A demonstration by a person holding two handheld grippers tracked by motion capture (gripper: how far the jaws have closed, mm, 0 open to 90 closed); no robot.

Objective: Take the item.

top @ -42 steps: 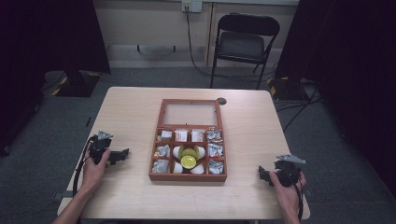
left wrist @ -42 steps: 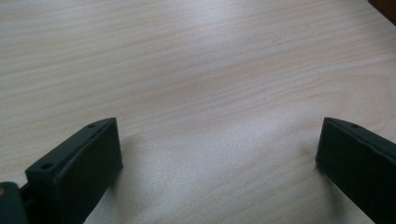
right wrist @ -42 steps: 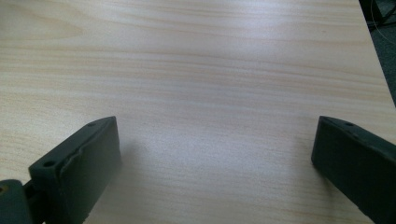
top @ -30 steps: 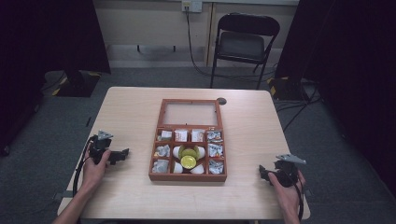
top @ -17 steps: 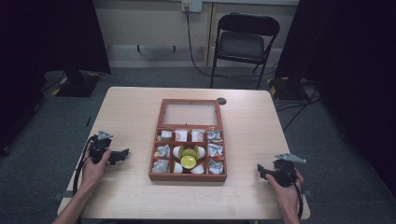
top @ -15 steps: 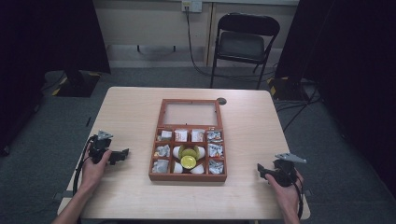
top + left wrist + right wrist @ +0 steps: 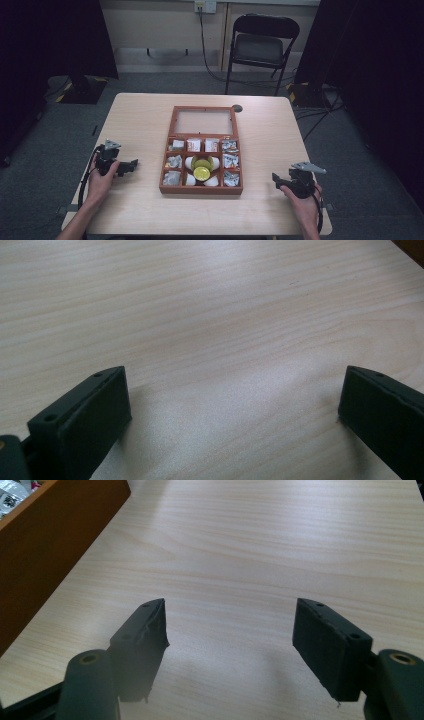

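Both grippers, left (image 7: 131, 165) and right (image 7: 276, 178), rested on pale wooden table (image 7: 280, 135), fingers (image 7: 327, 640) spread wide, empty. Compartmented brown wooden box (image 7: 202, 150) sat between them. Risk: a low approach could nudge its wall.

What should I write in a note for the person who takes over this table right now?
Left hand-held gripper: open, holds nothing, low over bare table, left of the wooden box.
Right hand-held gripper: open, holds nothing, near the table's front right, right of the box.
Box: mid-table, lid open. Compartments hold small packets, white capsules and a yellow cup.
Done: nothing visibly taken out.
Left: probably the whole job; reach for the box first.
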